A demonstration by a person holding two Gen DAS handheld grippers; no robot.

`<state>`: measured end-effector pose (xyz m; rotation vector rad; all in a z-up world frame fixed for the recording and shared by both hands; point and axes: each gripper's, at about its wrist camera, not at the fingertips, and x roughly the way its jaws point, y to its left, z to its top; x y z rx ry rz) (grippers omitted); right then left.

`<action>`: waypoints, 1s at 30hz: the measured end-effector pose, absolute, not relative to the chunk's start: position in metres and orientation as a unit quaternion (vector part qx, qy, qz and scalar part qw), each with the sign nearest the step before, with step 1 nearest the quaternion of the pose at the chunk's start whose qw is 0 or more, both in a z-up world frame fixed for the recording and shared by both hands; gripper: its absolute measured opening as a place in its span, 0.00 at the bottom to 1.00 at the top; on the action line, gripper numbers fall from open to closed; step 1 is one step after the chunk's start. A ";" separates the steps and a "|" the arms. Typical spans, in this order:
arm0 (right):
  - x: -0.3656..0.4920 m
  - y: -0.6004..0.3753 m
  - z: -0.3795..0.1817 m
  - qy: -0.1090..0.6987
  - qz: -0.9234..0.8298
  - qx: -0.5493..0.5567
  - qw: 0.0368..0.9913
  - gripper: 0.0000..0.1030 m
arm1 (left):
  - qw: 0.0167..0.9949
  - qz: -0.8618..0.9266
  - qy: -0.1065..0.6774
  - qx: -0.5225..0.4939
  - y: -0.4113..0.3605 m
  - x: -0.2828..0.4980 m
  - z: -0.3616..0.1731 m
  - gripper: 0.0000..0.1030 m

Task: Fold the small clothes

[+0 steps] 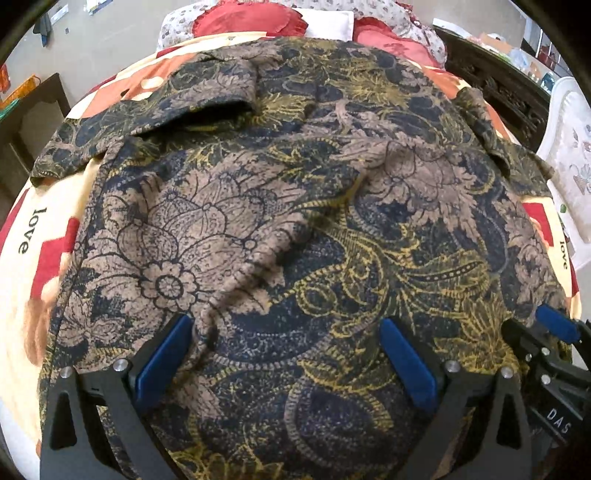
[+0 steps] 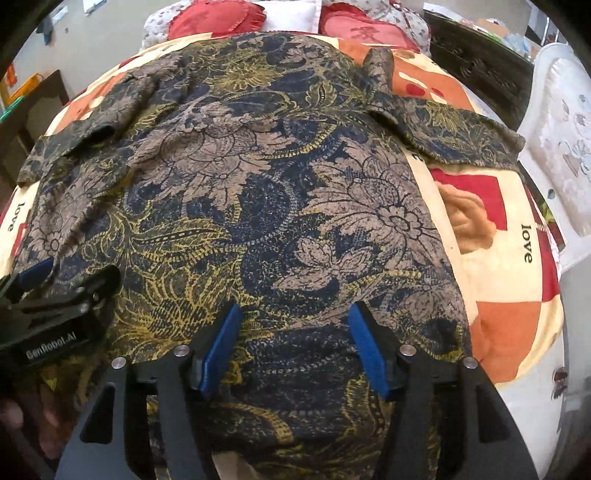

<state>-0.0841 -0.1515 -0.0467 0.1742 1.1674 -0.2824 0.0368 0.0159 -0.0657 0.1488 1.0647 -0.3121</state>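
Shirt (image 1: 295, 206) spread flat on bed (image 1: 44, 266), sleeves out, no fold yet. Left gripper (image 1: 286, 332) and right gripper (image 2: 293, 319) jaws wide, hem below, holding nothing.

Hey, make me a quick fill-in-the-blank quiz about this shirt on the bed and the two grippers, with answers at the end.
1. The shirt lies spread on a blanket printed with the word ____.
2. Both the left gripper and the right gripper have their fingers ____.
3. The pads on the fingers are colored ____.
4. At the head of the bed lie red pillows shaped like ____.

Answers: love; open; blue; hearts
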 end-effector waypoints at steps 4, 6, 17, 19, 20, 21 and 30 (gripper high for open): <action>-0.080 -0.152 -0.046 0.548 -0.136 0.085 0.821 0.64 | 0.847 -0.148 0.506 0.070 0.019 0.036 -0.065 1.00; -0.080 -0.151 -0.047 0.546 -0.135 0.084 0.823 0.65 | 0.846 -0.148 0.507 0.069 0.019 0.036 -0.064 1.00; -0.080 -0.150 -0.048 0.548 -0.134 0.082 0.821 0.67 | 0.849 -0.145 0.504 0.069 0.016 0.038 -0.063 1.00; -0.080 -0.151 -0.048 0.548 -0.132 0.082 0.822 0.67 | 0.849 -0.145 0.503 0.069 0.016 0.038 -0.063 1.00; -0.080 -0.150 -0.048 0.548 -0.132 0.082 0.822 0.67 | 0.849 -0.146 0.504 0.069 0.016 0.038 -0.063 1.00; -0.080 -0.151 -0.048 0.548 -0.131 0.082 0.822 0.67 | 0.849 -0.145 0.504 0.069 0.016 0.038 -0.063 1.00; -0.080 -0.152 -0.049 0.548 -0.128 0.081 0.823 0.68 | 0.848 -0.145 0.504 0.069 0.016 0.038 -0.064 1.00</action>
